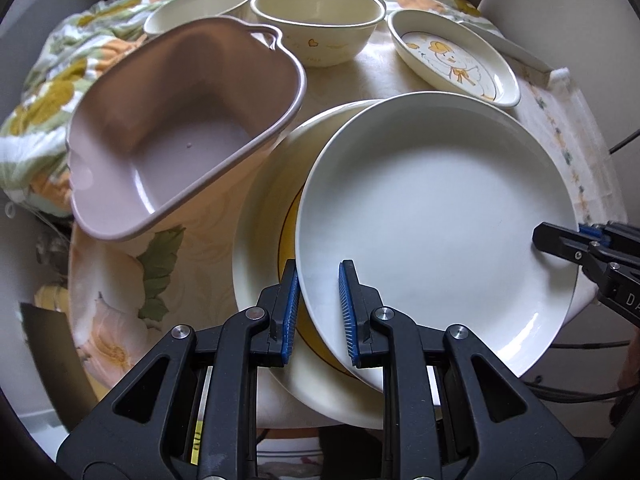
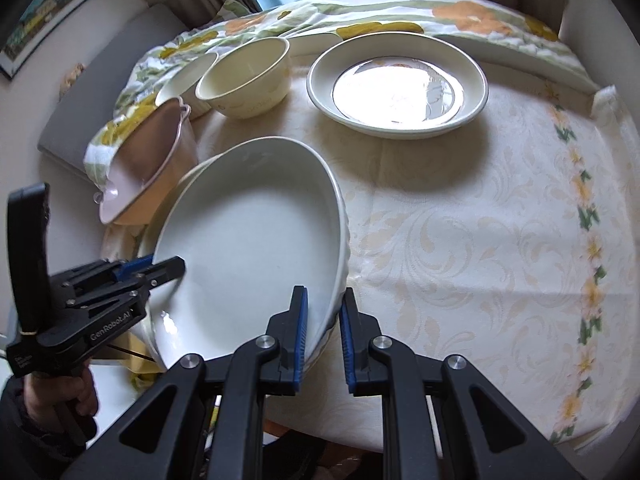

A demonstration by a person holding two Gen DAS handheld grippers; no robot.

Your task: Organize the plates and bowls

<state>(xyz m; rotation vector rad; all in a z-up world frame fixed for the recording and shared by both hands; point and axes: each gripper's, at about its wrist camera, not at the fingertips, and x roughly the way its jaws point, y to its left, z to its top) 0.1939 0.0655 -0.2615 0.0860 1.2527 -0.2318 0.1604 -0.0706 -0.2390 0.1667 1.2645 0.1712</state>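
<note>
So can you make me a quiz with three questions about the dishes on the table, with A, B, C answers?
1. Where is the big plain white plate?
A. Held over a cream plate with a yellow ring
B. Inside the mauve plastic tub
C. On the floor

2. What picture is on the small oval cream dish?
A. A red car
B. A yellow duck
C. A blue fish

3. What are the two grippers doing?
A. Both hang open
B. Only one holds something
C. Both pinch the white plate's rim

Answers:
1 A, the ringed plate peeks out from beneath it.
2 B, a yellow duck with a bow is drawn inside.
3 C, the left gripper and the right gripper each clamp the rim on opposite sides.
</note>
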